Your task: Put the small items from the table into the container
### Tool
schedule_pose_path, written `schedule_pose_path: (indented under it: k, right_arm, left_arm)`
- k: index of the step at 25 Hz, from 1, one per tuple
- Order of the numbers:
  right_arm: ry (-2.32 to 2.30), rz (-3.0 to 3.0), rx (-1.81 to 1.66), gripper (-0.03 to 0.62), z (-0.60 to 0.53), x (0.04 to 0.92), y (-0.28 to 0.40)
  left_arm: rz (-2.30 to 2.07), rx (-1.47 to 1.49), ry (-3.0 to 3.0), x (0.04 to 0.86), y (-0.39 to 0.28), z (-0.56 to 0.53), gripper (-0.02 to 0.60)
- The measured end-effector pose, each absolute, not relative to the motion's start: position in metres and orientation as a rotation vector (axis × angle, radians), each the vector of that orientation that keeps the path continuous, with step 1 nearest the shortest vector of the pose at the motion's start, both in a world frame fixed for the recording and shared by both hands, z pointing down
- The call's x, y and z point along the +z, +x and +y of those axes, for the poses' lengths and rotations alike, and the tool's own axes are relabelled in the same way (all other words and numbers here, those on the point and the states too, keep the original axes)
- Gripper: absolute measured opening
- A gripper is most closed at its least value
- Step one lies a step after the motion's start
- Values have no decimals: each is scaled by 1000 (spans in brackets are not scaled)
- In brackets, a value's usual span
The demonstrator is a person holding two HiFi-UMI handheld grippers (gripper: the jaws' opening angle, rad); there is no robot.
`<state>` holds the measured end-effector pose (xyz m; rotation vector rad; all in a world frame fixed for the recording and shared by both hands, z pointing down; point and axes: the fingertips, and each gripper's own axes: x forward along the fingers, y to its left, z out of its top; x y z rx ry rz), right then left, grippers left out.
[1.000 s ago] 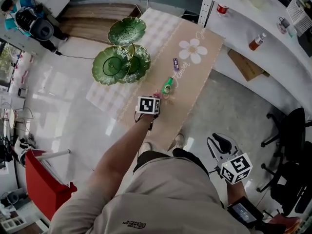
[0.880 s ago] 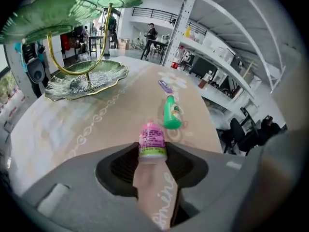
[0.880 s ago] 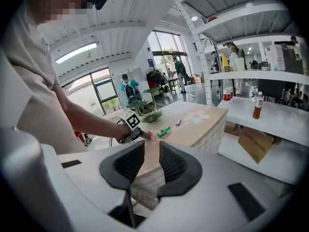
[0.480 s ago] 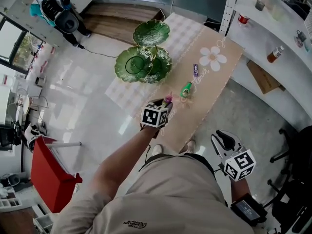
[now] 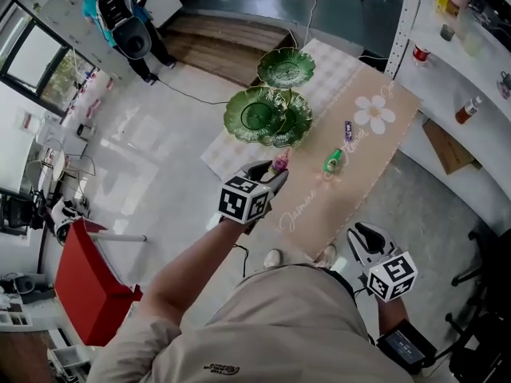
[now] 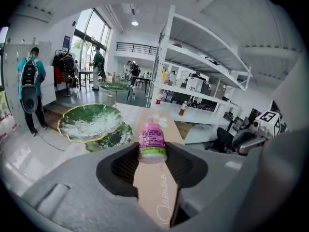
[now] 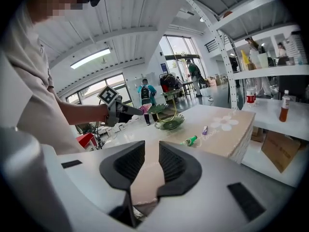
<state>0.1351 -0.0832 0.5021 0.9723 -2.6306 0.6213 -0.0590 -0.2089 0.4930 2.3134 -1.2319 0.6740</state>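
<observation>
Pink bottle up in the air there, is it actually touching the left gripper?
Touching. The left gripper view shows the pink bottle pinched between the left gripper, with a pad pressing on each side.

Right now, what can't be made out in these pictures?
Pink bottle: label print too small and blurred, left gripper view.
Purple item: too small to identify, head view.
Lower green plate: partly covered by the plate above, head view.
Pink bottle's body: partly behind the left gripper, head view.
</observation>
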Motion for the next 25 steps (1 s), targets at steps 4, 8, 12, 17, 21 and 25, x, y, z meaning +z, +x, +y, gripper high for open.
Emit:
schedule_pose_path:
  k: [4, 8, 12, 17, 21, 25]
  right_arm:
    - [1000, -2618, 632, 100, -74, 500, 120]
    - [1062, -2596, 627, 99, -65, 497, 115]
    - [1165, -2556, 625, 98, -55, 494, 121]
    - [1299, -2497, 641, 98, -37, 490, 130]
    - [1393, -2448, 665, 98, -19, 491, 131]
    - [1463, -2413, 681, 98, -5, 491, 130]
  left_arm:
    - [-1292, 703, 2327, 473, -103, -234, 172]
    - [-1336, 748, 2342, 463, -139, -269, 172]
    - [-1345, 821, 2336, 470, -165, -308, 172]
    - [-1297, 953, 2317, 492, -177, -345, 172]
    - [-1231, 1093, 2328, 507, -175, -365, 172]
    - [-1189, 1218, 2337, 521, -171, -383, 172]
